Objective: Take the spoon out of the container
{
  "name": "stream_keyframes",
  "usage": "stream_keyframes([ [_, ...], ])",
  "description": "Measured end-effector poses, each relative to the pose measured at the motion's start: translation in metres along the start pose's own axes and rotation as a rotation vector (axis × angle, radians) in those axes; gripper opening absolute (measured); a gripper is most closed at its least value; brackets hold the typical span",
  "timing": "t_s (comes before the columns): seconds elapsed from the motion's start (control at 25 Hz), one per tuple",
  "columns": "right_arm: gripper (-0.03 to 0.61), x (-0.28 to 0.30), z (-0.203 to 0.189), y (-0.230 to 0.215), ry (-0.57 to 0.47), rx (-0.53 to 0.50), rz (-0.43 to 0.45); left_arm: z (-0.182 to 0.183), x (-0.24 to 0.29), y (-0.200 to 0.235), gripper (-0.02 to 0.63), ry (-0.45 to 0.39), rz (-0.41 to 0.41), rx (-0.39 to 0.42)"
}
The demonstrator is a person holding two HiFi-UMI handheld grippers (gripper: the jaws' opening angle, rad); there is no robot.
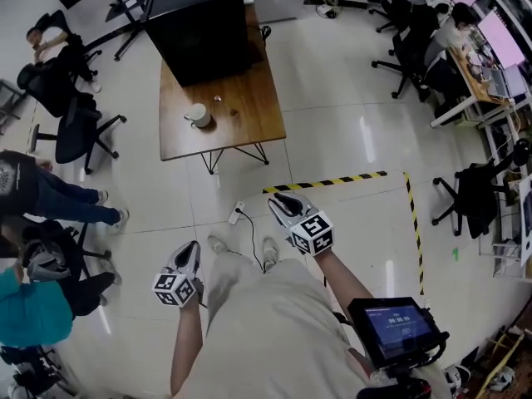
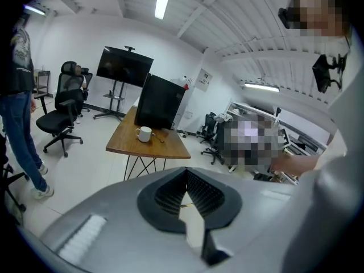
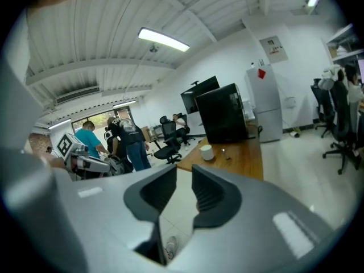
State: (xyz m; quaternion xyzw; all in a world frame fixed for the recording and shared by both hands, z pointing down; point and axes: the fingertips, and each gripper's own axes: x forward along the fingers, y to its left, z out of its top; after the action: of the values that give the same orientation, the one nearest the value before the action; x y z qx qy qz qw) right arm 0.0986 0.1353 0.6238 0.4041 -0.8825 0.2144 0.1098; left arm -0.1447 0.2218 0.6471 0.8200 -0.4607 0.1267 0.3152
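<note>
A white mug (image 1: 198, 115) stands on a wooden table (image 1: 249, 127) well ahead of me. In the gripper views the mug (image 2: 144, 133) (image 3: 207, 152) looks small and far off. A small dark object (image 1: 218, 99) lies on the tabletop beside it, too small to identify, and I cannot see inside the mug. My left gripper (image 1: 193, 246) hangs low by my leg, its tips (image 2: 186, 171) meeting, with nothing in them. My right gripper (image 1: 281, 198) is held out over the floor with a narrow gap between its jaws (image 3: 183, 172), and they hold nothing.
A large black box (image 1: 204, 27) fills the table's far end. Office chairs (image 1: 79, 131) and people stand at the left. Yellow-black tape (image 1: 332, 181) and a power strip with its cable (image 1: 237, 214) lie on the floor between me and the table.
</note>
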Motion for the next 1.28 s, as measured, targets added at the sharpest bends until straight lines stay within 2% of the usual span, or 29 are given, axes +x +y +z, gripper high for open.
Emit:
stream_keyframes([
  [0.12,0.111,0.005,0.006,0.007,-0.012,-0.002,0.038,0.0,-0.001,0.002,-0.002,-0.011,0.009,0.003],
  [0.28,0.199,0.007,0.01,0.021,0.012,-0.004,0.104,0.013,0.007,0.001,-0.002,-0.016,-0.007,0.029],
  [0.48,0.202,0.003,0.007,0.024,0.071,-0.063,0.074,0.032,0.011,0.006,-0.002,-0.031,-0.02,0.07],
  [0.68,0.202,-0.01,0.023,0.011,0.019,-0.146,-0.047,0.044,0.008,0.01,-0.002,-0.055,-0.021,0.067],
  [0.88,0.186,-0.013,0.049,0.005,-0.038,-0.196,-0.156,0.045,0.011,0.016,-0.002,-0.022,-0.059,0.068],
  [1.04,0.161,-0.026,0.082,0.003,-0.115,-0.313,-0.302,0.061,0.011,0.015,-0.002,-0.019,-0.069,0.083],
  [1.28,0.147,-0.051,0.099,0.002,-0.157,-0.421,-0.399,0.062,0.021,0.002,-0.002,-0.009,-0.086,0.109],
])
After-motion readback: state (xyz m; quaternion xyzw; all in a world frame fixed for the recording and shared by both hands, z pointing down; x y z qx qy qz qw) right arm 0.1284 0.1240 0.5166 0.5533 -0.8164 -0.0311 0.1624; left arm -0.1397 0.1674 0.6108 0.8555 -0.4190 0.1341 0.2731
